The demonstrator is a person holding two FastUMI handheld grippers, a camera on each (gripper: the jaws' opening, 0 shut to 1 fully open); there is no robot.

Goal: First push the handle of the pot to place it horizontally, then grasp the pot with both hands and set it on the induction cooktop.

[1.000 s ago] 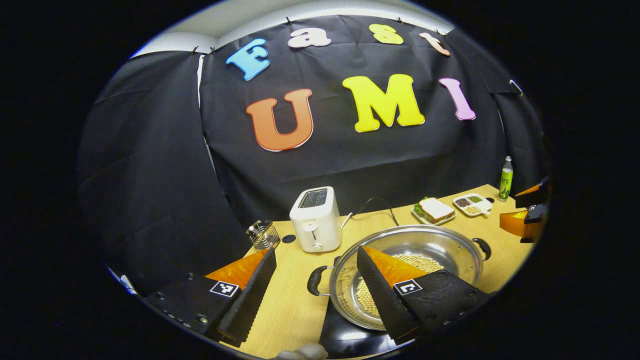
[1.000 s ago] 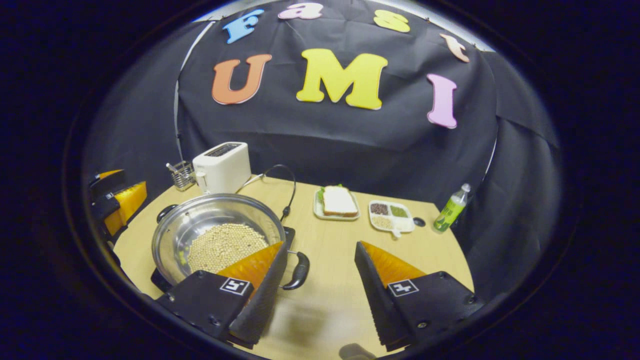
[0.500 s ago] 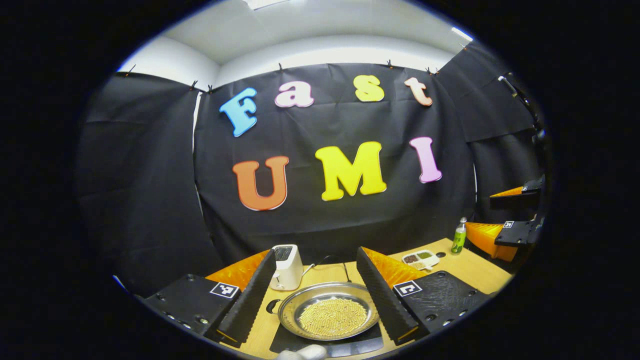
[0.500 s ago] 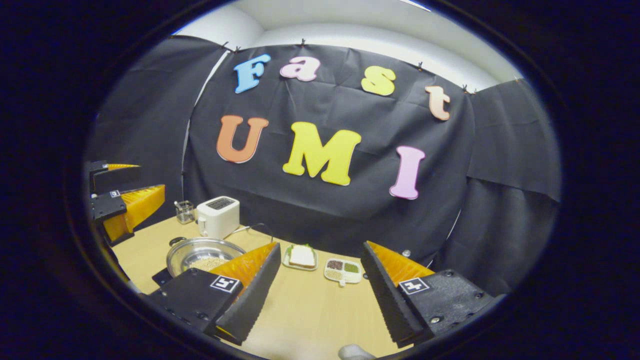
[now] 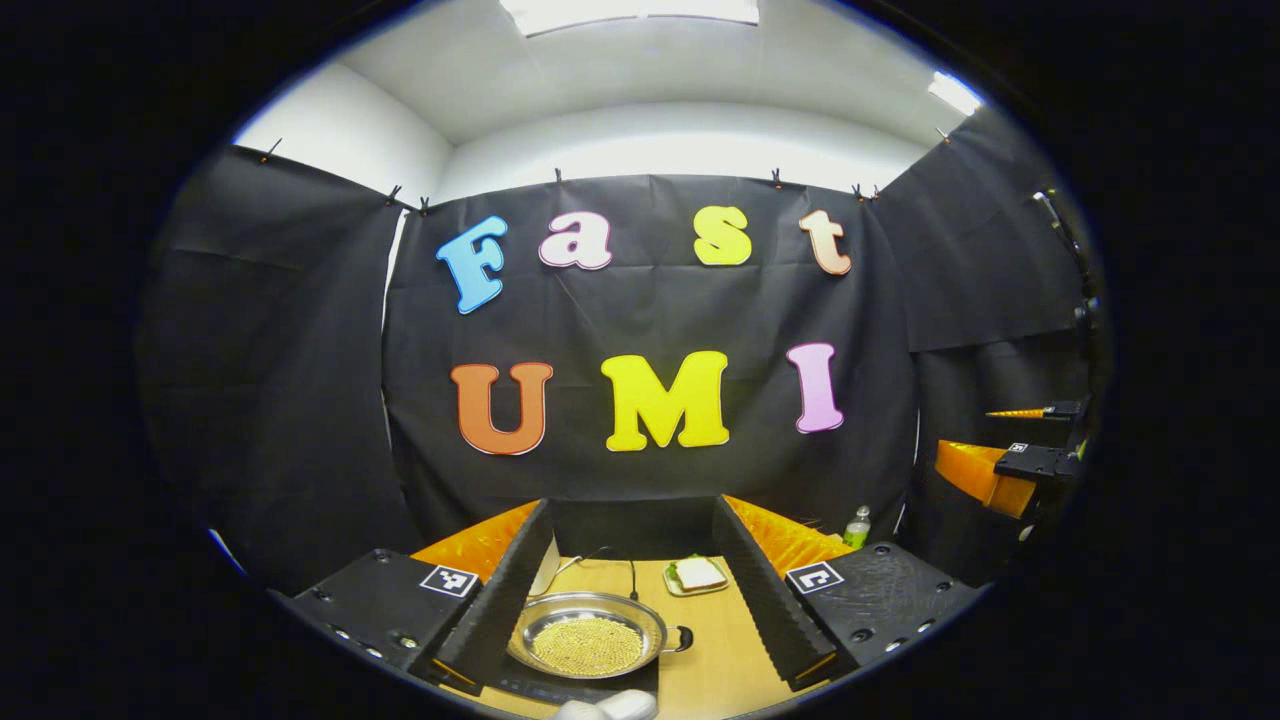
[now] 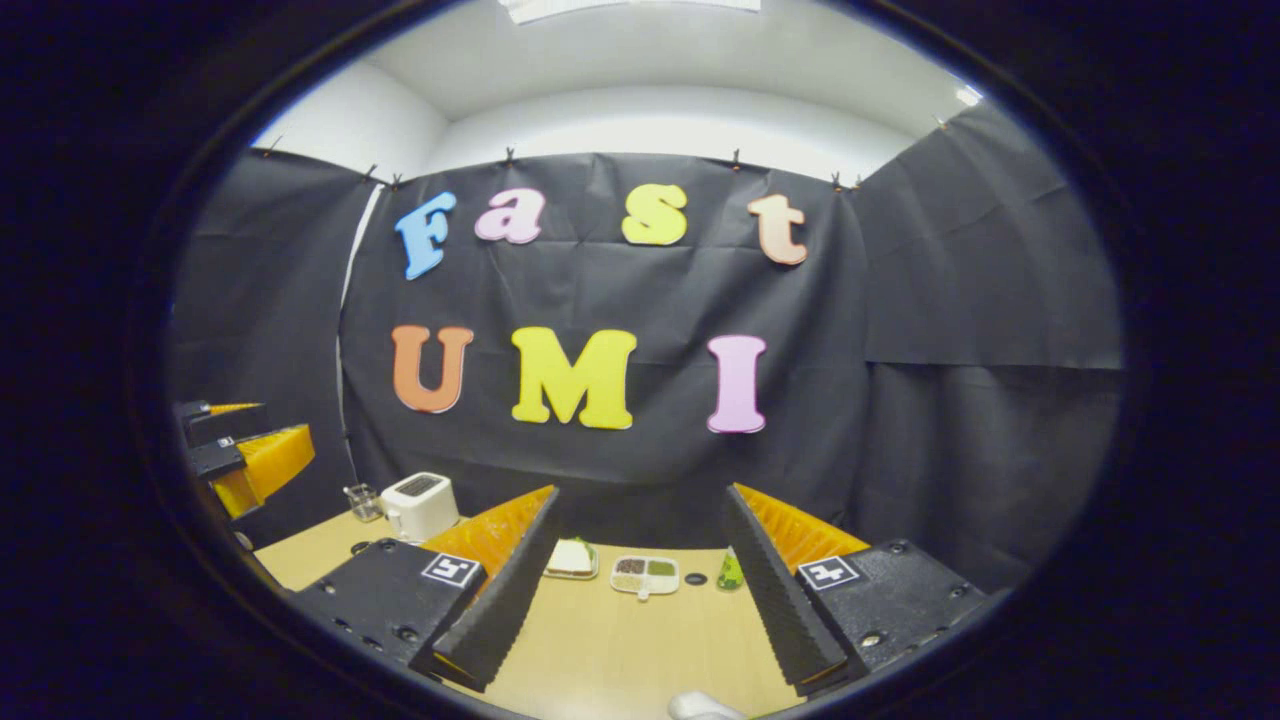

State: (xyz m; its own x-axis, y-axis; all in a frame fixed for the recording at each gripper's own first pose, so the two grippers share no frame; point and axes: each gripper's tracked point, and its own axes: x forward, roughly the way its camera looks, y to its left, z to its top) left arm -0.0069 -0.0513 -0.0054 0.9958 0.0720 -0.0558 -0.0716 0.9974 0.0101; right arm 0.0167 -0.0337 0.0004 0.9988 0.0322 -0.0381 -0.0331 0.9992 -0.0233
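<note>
Pot [image 5: 588, 640] sits low centre in the left gripper view, on the dark induction cooktop [image 5: 560, 683], beans inside, one black handle [image 5: 683, 637] sticking out to frame right. We see the left gripper [image 5: 632, 545] spread wide, holding nothing, raised well back from the pot, fingers framing it. Right gripper [image 6: 640, 530] also wide apart and empty, above the wooden table [image 6: 620, 650]. Between its fingers: sandwich plate [image 6: 571, 558], divided dish [image 6: 645, 574], green bottle [image 6: 731, 571]. Toaster [image 6: 419, 504] sits at lower left.
</note>
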